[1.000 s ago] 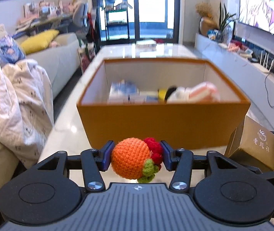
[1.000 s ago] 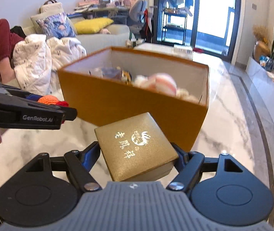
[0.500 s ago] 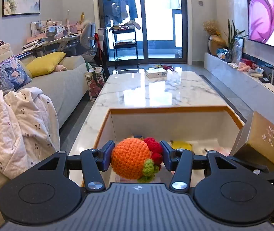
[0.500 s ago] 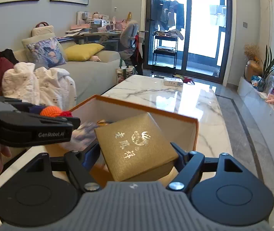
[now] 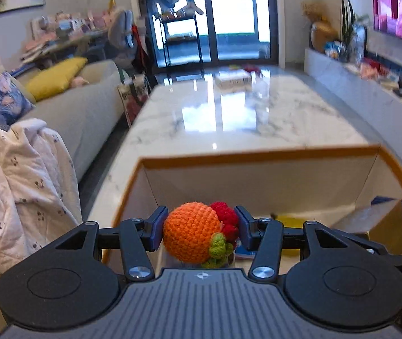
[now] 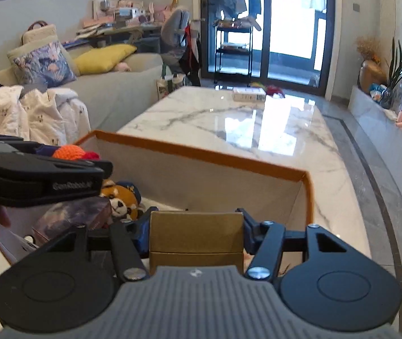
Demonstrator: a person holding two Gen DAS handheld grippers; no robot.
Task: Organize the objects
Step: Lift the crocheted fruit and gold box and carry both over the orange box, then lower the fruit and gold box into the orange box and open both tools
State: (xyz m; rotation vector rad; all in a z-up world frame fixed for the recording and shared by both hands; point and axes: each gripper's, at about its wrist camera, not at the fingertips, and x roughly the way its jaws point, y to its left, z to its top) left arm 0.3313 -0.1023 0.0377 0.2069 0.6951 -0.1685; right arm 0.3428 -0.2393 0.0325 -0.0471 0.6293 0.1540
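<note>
The left gripper (image 5: 200, 231) clamps a crochet orange (image 5: 191, 233) over the box's (image 5: 257, 156) near left corner; the right gripper (image 6: 196, 236) pinches a gold case (image 6: 196, 233) over the box's right half. Both loads hang above the interior. Below lie a plush fox (image 6: 123, 199) and a dark packet (image 6: 79, 216). Released here, the round orange may bounce or roll off that clutter, and the hard case could land tilted on it. The two grippers sit close together, so a sideways drift risks a knock. Beyond, the tabletop (image 6: 229, 124) carries only a far white carton (image 6: 249, 94).
</note>
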